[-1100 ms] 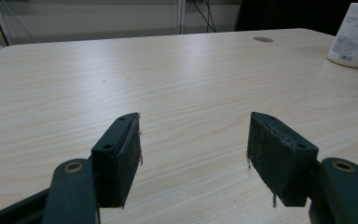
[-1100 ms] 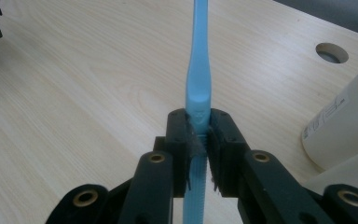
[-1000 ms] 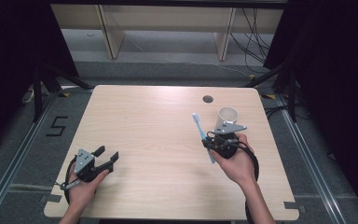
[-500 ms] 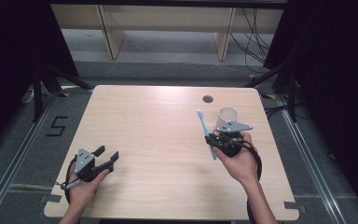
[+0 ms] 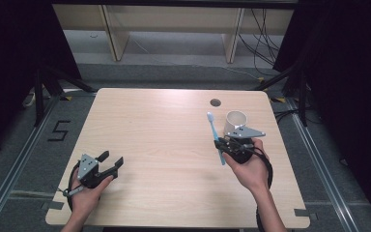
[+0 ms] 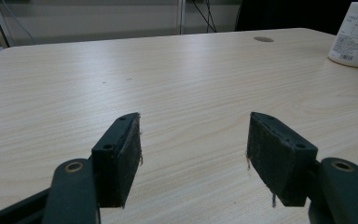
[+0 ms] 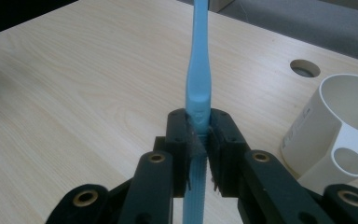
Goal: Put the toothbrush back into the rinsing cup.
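My right gripper [image 5: 221,143] [image 7: 198,122] is shut on a light blue toothbrush [image 5: 214,134] [image 7: 198,70], gripped at mid-handle, with its head pointing toward the far side of the table. Just right of it stands a white cup [image 5: 235,123] [image 7: 332,125] with a handle, also visible at the far right in the left gripper view [image 6: 355,35]. My left gripper [image 5: 112,160] [image 6: 193,140] rests near the front left of the table [image 5: 164,130], jaws wide apart with nothing between them.
A round cable hole [image 5: 215,102] [image 7: 304,68] [image 6: 263,39] is set in the tabletop behind the cup. Shelving and cables stand beyond the far edge. Metal floor rails run along both sides of the table.
My right gripper has carried the toothbrush a little to the right and farther away, closer to the cup. The left gripper has stayed put.
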The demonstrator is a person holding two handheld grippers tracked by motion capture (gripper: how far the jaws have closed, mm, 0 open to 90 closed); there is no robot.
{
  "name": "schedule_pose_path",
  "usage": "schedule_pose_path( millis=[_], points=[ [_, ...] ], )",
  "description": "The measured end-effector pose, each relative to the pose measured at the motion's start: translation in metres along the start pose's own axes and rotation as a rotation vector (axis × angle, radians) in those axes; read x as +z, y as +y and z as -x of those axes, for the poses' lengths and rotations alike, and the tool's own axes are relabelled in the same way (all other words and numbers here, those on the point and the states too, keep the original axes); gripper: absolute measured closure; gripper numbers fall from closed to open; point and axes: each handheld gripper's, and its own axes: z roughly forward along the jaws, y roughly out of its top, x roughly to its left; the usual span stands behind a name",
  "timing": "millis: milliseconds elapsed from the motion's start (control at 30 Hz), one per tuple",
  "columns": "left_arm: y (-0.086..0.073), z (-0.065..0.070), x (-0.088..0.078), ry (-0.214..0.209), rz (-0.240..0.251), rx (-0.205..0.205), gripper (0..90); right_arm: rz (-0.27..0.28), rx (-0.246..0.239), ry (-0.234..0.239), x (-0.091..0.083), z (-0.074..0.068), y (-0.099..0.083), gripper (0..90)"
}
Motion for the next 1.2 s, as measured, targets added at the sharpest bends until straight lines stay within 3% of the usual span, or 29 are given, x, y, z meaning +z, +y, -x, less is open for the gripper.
schedule_pose_path(
  millis=[367, 500, 600, 667, 700, 867, 1200],
  points=[
    [0.0, 0.0, 0.0, -0.002, 0.004, -0.002, 34.5, 0.04, 0.008, -0.034, -0.005, 0.0, 0.001, 79.5],
    [0.0, 0.0, 0.0, -0.003, 0.004, -0.003, 34.5, 0.039, 0.027, -0.015, -0.005, -0.001, 0.002, 79.5],
    [0.0, 0.0, 0.0, -0.004, 0.002, 0.0, 34.5, 0.066, 0.001, -0.047, -0.006, 0.001, 0.002, 79.4],
    [0.0, 0.0, 0.0, -0.003, 0.003, -0.001, 34.6, 0.056, 0.002, -0.045, -0.007, 0.002, 0.003, 79.4],
    [0.0, -0.001, 0.002, -0.011, 0.017, -0.001, 34.5, 0.062, 0.025, -0.03, -0.007, 0.001, 0.003, 79.4],
    [0.0, -0.001, 0.002, -0.011, 0.018, -0.001, 34.5, 0.074, 0.01, -0.053, -0.009, 0.004, 0.004, 79.4],
    [0.0, -0.001, 0.002, -0.012, 0.017, -0.002, 34.5, 0.097, 0.031, -0.056, -0.011, 0.005, 0.004, 79.4]
  ],
)
